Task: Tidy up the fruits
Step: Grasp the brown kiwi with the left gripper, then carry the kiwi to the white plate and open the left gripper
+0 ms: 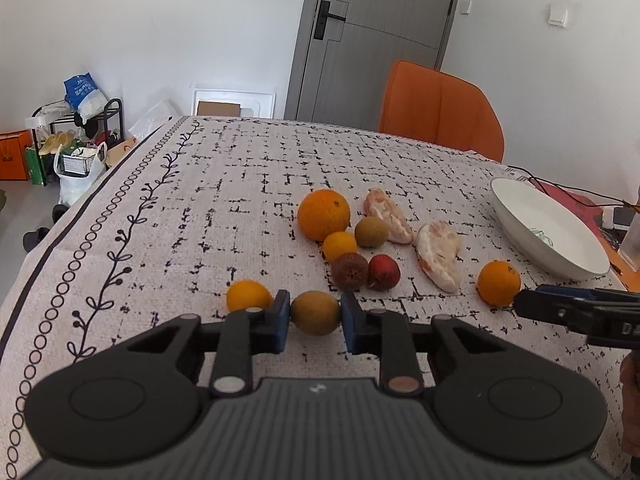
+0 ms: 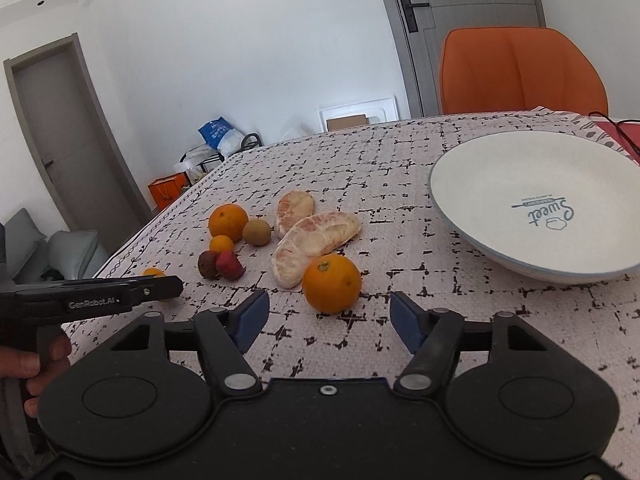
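Cream tablecloth [image 1: 240, 200] with broken black grid lines and a vine-and-ring border, bright orange oranges [image 1: 323, 214], a red fruit [image 1: 384, 272], pale pink pomelo segments [image 1: 438, 256], white plate [image 2: 500, 184] with blue lettering, orange chair [image 1: 440, 110].

Orange chair [image 1: 440, 108] behind table, grey door [image 1: 380, 36] beyond.

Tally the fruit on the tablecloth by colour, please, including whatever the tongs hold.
Orange: 4, largest
Green-brown: 2, one in the left tongs
Dark brown: 1
Red: 1
Peeled pink citrus segments: 2
Total: 10
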